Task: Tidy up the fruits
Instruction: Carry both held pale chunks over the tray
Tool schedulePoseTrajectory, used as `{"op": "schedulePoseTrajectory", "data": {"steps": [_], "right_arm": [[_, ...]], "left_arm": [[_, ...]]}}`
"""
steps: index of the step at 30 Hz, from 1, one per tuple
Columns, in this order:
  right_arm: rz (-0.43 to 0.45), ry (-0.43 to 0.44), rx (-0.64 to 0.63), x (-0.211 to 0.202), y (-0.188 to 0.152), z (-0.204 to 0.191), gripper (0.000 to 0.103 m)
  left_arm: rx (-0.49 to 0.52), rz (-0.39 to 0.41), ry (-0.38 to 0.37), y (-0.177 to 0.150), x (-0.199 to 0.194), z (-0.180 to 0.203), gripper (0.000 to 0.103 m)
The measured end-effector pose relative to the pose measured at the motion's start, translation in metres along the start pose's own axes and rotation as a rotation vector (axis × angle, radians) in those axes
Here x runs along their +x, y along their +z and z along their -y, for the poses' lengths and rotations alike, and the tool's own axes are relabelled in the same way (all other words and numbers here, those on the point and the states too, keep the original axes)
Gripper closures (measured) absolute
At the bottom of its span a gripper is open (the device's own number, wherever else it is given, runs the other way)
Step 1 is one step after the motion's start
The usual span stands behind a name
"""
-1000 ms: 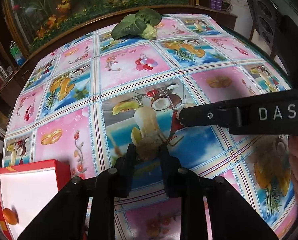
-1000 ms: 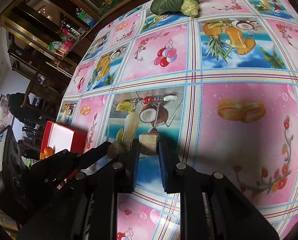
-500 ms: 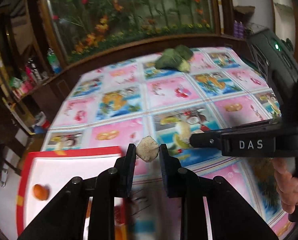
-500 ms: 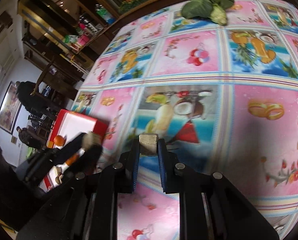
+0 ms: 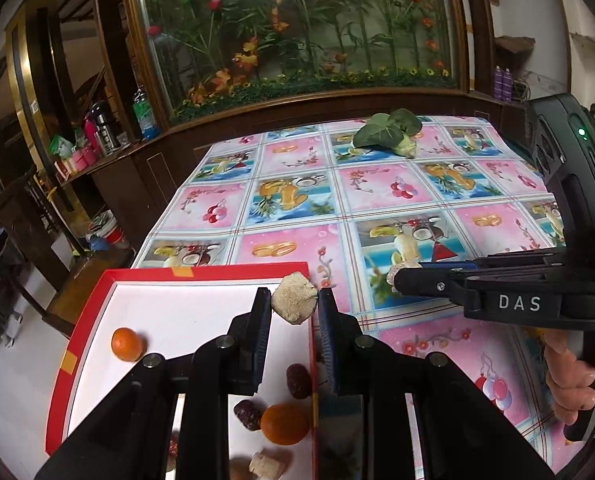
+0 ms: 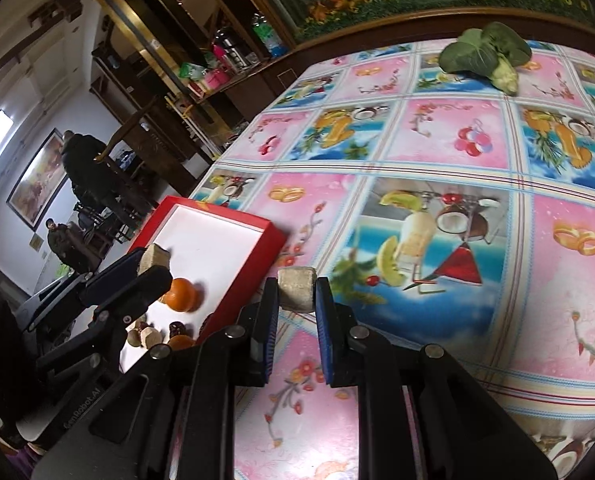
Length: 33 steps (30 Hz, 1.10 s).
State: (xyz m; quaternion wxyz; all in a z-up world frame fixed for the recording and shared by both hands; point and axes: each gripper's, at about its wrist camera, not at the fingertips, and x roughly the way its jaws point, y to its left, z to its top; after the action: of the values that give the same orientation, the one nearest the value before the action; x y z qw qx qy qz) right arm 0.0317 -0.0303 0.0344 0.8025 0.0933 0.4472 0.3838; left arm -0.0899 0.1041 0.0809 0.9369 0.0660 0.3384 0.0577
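Room: behind the table we see a glass case of artificial flowers [image 5: 297,24] and dark wood shelving; a pink and blue fruit-print tablecloth [image 5: 377,192] covers the table
Red tray: we find the red-rimmed white tray [image 5: 201,270] at the near left corner of the cloth; from the left gripper it lies at six to nine o'clock, directly below; from the right gripper it lies at about nine o'clock, still apart
Left gripper: our left gripper [image 5: 294,305] is clenched on a pale, crumbly beige chunk [image 5: 294,304], both pads pressing its sides
Left chunk's place: it hangs in the air just above the tray's right rim, so we judge a short shift toward nine o'clock puts it over the white floor
Right gripper: our right gripper [image 6: 296,291] is clamped on a squarish beige block [image 6: 296,289], gripped across its short sides
Right block's place: it is held above the cloth, just beside the tray's right wall, not yet over it
Nearer hand: the left, we judge, so it should drop first
Already in tray: an orange [image 5: 127,344], a second orange [image 5: 284,423], dark red dates [image 5: 298,380] and beige pieces [image 5: 267,465] near six o'clock
Leafy green: a leafy vegetable [image 5: 389,132] lies at twelve o'clock, well apart from both grippers
Caution: we think releasing on the rim could send the chunk onto the cloth
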Motion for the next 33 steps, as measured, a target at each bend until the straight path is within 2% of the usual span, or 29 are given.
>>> {"op": "schedulePoseTrajectory", "data": {"steps": [8,16,21,33], "right_arm": [[0.0,0.047,-0.038,0.003,-0.01,-0.02,0.083],[-0.031,0.113,-0.136,0.011,-0.028,-0.054,0.083],[-0.067,0.133,-0.231,0.019,-0.046,-0.082,0.083],[-0.144,0.204,-0.416,0.029,-0.086,-0.131,0.083]], "left_arm": [[-0.034,-0.005,0.018,-0.012,-0.005,-0.016,0.08],[-0.099,-0.059,0.112,-0.051,-0.016,-0.065,0.08],[-0.116,-0.097,0.156,-0.073,-0.023,-0.083,0.08],[-0.07,-0.173,0.086,-0.11,-0.029,-0.067,0.08]]}}
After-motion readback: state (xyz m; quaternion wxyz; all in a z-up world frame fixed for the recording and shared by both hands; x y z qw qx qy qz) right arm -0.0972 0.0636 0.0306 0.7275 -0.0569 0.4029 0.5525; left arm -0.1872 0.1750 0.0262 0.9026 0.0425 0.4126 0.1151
